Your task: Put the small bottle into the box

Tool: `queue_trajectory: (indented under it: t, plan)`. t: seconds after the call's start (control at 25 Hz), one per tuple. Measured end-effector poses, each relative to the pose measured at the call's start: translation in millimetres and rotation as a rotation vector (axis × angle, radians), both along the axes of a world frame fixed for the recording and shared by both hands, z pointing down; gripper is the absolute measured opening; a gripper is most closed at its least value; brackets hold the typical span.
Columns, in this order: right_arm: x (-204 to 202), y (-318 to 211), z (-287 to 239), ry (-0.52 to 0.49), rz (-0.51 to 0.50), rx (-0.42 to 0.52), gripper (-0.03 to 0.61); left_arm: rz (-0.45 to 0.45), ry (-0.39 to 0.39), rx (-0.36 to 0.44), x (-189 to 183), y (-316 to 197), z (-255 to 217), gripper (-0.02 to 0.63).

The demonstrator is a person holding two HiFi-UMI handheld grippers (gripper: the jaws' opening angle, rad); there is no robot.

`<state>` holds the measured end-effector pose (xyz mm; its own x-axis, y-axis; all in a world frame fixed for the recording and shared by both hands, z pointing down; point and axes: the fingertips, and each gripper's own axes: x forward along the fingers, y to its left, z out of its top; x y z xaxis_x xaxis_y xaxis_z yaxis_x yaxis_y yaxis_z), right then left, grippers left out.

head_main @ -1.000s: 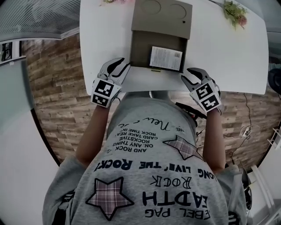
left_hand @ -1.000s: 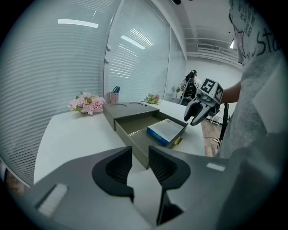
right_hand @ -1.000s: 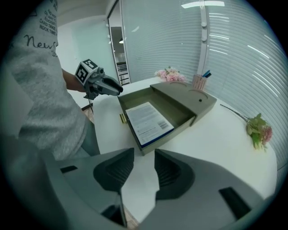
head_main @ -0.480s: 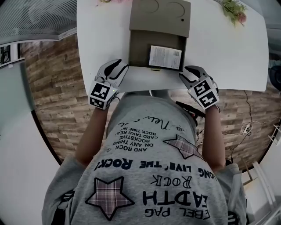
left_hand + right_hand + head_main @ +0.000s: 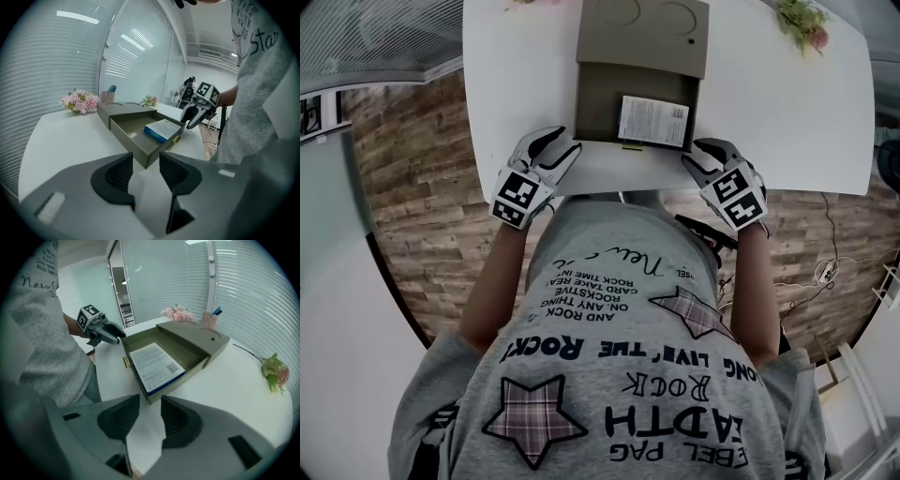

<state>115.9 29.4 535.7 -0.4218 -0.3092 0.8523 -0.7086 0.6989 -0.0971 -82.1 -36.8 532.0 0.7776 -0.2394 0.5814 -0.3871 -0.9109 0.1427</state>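
Observation:
An olive-grey box (image 5: 645, 37) stands on the white table (image 5: 787, 122) with its drawer (image 5: 598, 112) pulled out toward me. A flat white and blue carton (image 5: 653, 122) lies in the drawer. No small bottle shows in any view. My left gripper (image 5: 558, 145) hovers at the drawer's near left corner. Its jaws have just been opening and stand open with nothing between them (image 5: 144, 164). My right gripper (image 5: 698, 161) sits by the near right corner, open and empty (image 5: 150, 413). Each gripper view shows the other gripper (image 5: 194, 117) (image 5: 105, 333) beyond the drawer.
Pink flowers (image 5: 78, 101) and a pen cup (image 5: 108, 96) stand at the table's far side, and a flower sprig (image 5: 274, 371) lies at its right. A small brass handle (image 5: 126, 362) sticks out from the drawer front. The table's near edge (image 5: 609, 192) meets my torso, with wooden floor below.
The left gripper's jaws have spread wider at the drawer's corner. The right gripper and the drawer stay as they were.

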Motion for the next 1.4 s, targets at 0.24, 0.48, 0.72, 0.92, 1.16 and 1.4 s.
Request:
queue_trajectory:
  t: [0.24, 0.48, 0.72, 0.92, 1.16, 1.4]
  plan:
    - [-3.4, -2.3, 3.5, -0.005, 0.000, -0.010, 0.130, 0.003, -0.103, -0.018, 5.3, -3.5, 16.9, 0.166]
    - [-4.2, -4.4, 5.2, -0.011, 0.006, -0.015, 0.130, 0.055, -0.213, -0.021, 5.4, 5.2, 33.8, 0.164]
    - [-3.1, -3.3, 5.6, -0.015, 0.008, -0.017, 0.129, 0.050, -0.179, -0.109, 8.5, -1.9, 26.2, 0.142]
    - [-4.2, -1.6, 5.6, -0.006, -0.002, -0.012, 0.129, 0.036, -0.179, -0.125, 8.8, -2.5, 24.7, 0.117]
    - [-2.5, -4.4, 6.0, 0.003, 0.008, -0.007, 0.129, 0.056, -0.228, -0.106, 9.3, -2.5, 23.9, 0.118]
    - [-2.7, -5.4, 5.6, -0.007, 0.020, -0.014, 0.130, 0.059, -0.245, -0.096, 8.1, -3.2, 23.7, 0.117]
